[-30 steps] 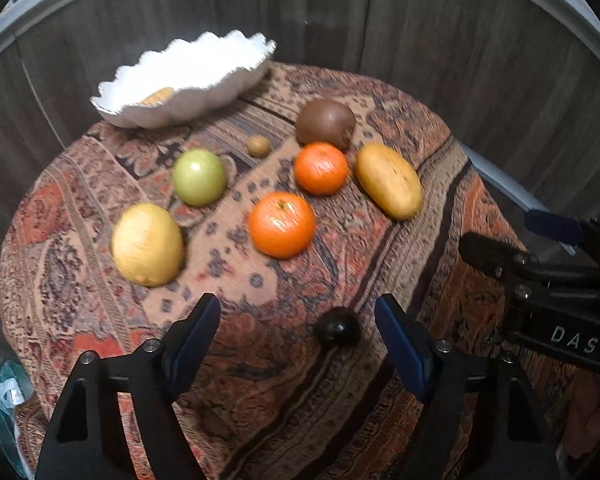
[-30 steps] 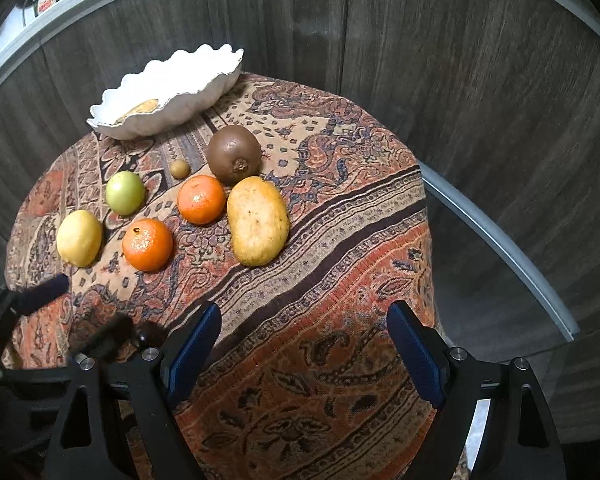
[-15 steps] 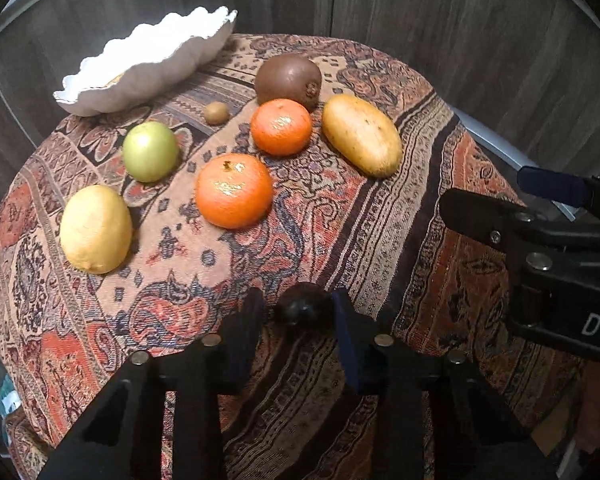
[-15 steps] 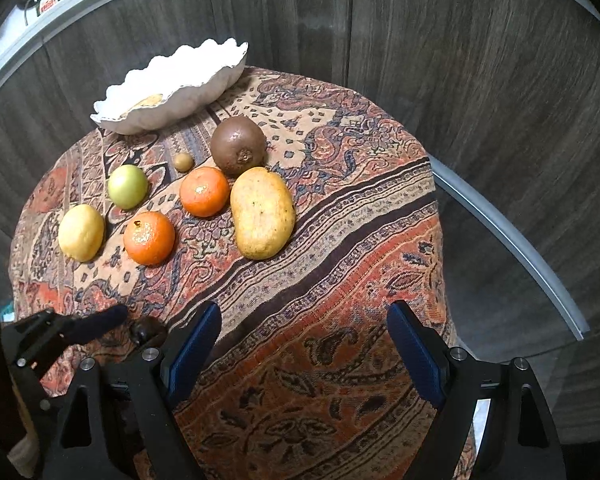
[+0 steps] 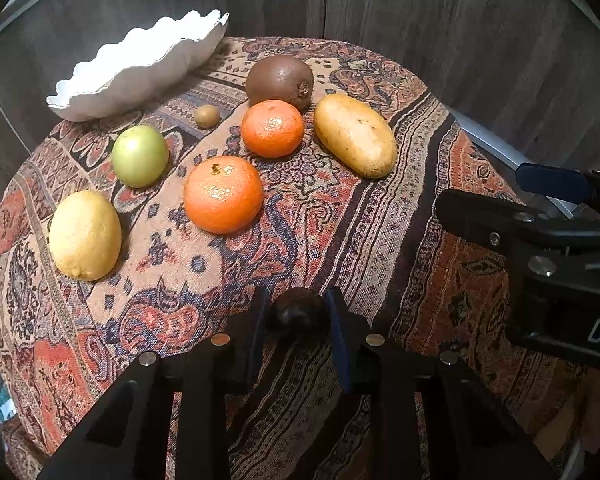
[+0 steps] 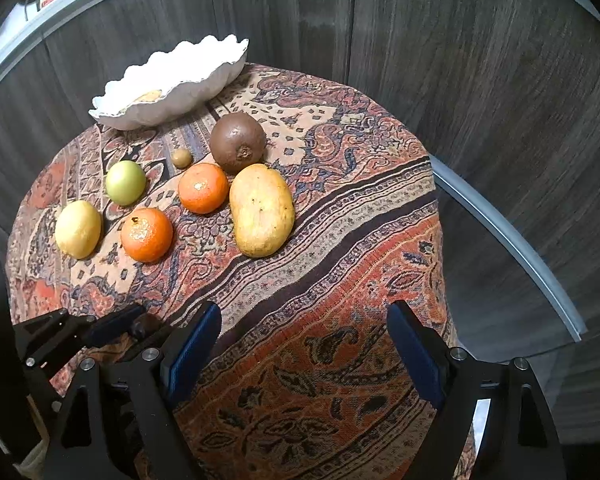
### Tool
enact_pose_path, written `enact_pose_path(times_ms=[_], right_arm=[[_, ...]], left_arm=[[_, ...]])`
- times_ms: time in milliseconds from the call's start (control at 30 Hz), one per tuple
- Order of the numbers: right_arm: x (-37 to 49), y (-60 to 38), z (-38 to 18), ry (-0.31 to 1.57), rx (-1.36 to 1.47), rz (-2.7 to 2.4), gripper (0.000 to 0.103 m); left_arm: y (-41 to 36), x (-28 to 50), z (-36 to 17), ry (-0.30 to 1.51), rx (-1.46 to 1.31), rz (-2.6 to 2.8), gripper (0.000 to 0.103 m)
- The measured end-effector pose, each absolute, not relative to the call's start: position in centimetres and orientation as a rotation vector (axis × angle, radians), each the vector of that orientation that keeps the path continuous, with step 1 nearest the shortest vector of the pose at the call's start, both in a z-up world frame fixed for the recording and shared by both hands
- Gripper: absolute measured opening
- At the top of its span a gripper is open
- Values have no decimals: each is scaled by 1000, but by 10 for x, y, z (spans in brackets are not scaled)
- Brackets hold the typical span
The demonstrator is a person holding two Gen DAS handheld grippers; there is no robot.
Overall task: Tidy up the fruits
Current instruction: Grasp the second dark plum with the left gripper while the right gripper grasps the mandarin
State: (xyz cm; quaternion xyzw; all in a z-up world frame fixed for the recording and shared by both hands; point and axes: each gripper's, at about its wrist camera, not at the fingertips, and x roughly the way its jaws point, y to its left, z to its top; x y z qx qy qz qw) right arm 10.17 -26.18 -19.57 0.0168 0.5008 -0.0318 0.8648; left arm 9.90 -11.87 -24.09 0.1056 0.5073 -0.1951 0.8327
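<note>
My left gripper point(image 5: 297, 316) is shut on a small dark round fruit point(image 5: 298, 314) at the near edge of the patterned tablecloth point(image 5: 380, 232). Beyond it lie two oranges point(image 5: 223, 194), a yellow lemon point(image 5: 85, 235), a green apple point(image 5: 140, 155), a mango point(image 5: 354, 135), a brown kiwi point(image 5: 280, 80) and a tiny brown fruit point(image 5: 206, 115). A white scalloped bowl point(image 5: 140, 68) stands at the far left; the right wrist view shows something yellowish in it point(image 6: 148, 97). My right gripper point(image 6: 304, 344) is open and empty over the table's near right side.
The round table is small and its cloth hangs over the edges. Dark wood-panel walls point(image 6: 460, 60) stand close behind and to the right. My right gripper's body point(image 5: 548, 248) shows at the right of the left wrist view.
My left gripper moved forward and closed its fingers around the small dark fruit. The right gripper has stayed open and nearly still.
</note>
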Motion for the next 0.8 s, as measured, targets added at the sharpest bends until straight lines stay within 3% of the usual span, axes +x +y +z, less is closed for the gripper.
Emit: enact_pose_path(times_ms=[800], right_arm=[[134,-184,-183,1020,-80,56,86]], left_arm=[[-19,108,-210,1007,75,-187,29]])
